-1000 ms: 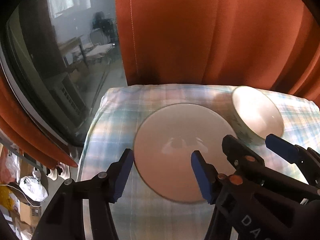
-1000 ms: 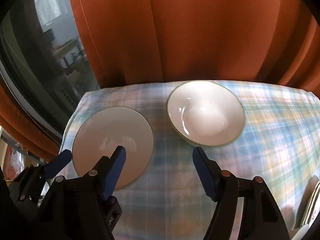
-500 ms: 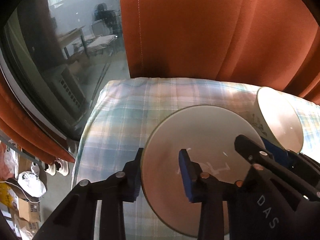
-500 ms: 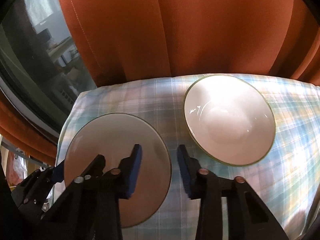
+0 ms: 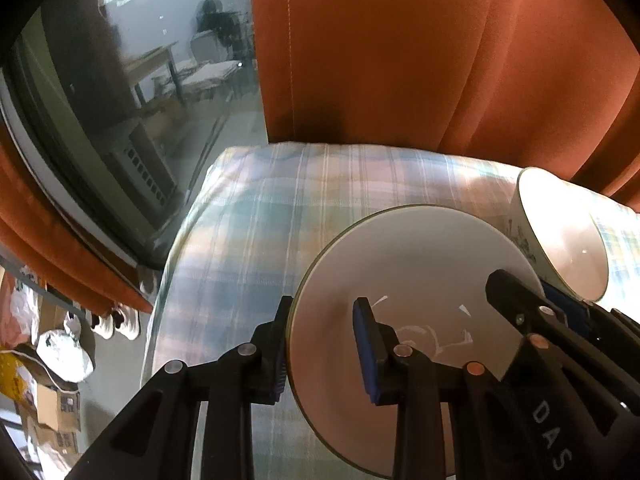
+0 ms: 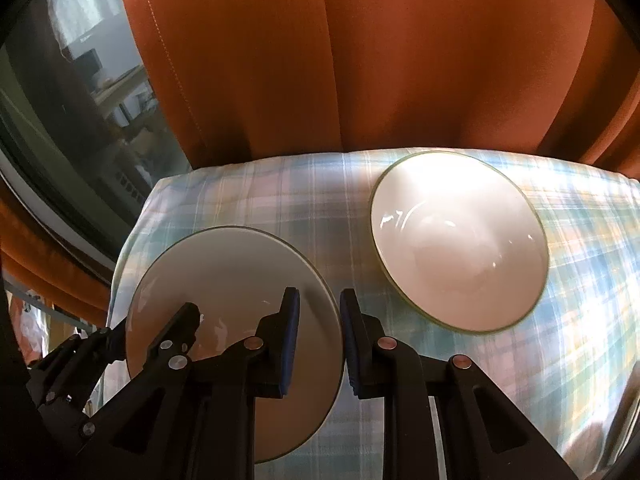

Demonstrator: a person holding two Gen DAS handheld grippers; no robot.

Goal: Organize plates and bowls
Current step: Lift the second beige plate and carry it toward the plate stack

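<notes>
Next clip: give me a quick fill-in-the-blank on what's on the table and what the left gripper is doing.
1. The left gripper grips the rim of the ____.
2. In the right wrist view, the bowl stands to the ____ of the plate, not touching it.
3. Behind the plaid tablecloth hangs an orange ____.

Missing words: plate; right; curtain.

Plate (image 6: 232,280) left of bowl (image 6: 460,240), on tablecloth (image 6: 340,200)
</notes>
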